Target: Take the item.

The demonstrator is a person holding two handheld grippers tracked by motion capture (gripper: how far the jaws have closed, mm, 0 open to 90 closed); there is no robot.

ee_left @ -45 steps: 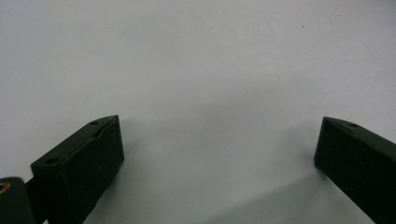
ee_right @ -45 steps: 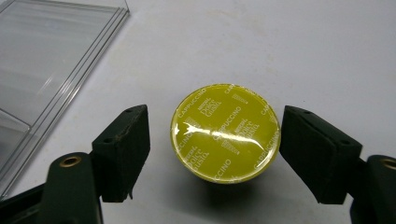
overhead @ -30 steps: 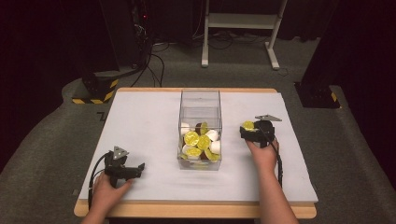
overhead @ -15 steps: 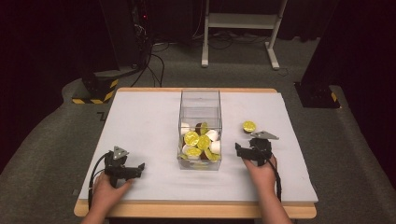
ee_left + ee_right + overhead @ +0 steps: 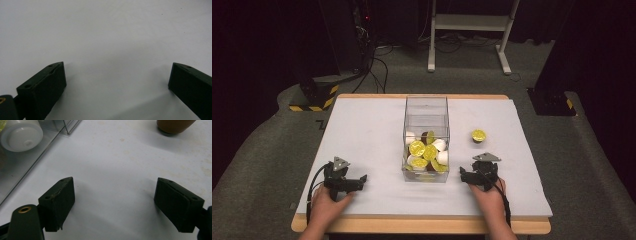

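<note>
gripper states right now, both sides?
Left gripper: open, empty, low over the white table.
Right gripper: open, empty, beside the clear box; the loose capsule sits apart from it.

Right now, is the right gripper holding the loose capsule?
No. The right gripper is open and empty, and the yellow-lidded capsule sits apart from it on the table.

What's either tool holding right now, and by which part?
Nothing. Left tool and right tool both have jaws wide apart over bare white table; the loose yellow-lidded capsule sits apart from both.
</note>
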